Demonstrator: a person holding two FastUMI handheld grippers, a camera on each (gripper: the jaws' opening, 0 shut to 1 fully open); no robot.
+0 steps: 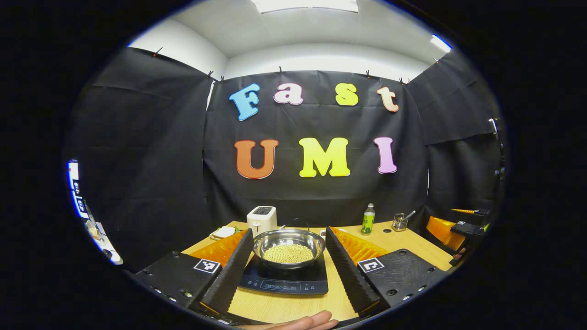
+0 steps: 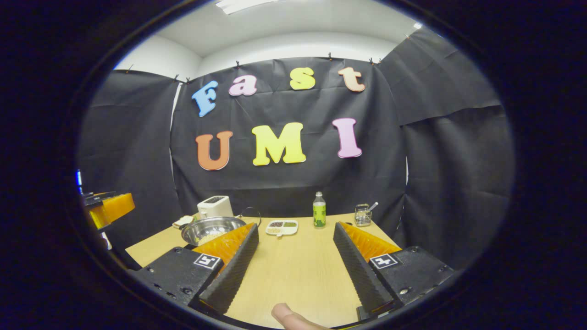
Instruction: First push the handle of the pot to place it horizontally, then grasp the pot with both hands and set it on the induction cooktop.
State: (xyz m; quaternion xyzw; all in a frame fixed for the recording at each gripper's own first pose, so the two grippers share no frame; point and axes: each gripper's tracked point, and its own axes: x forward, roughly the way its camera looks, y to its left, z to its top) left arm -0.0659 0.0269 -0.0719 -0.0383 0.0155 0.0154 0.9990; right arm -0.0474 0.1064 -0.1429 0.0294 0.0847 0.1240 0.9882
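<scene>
The pot sits upright on the induction cooktop, thin handle behind; both tongs gape.

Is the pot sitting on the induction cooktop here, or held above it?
Touching. In the left gripper view the pot rests directly on the induction cooktop, with no gap under its base. The left gripper stands open, fingers clear of the pot.

Shiny metal pot on glossy black cooktop; matt wooden table.
</scene>
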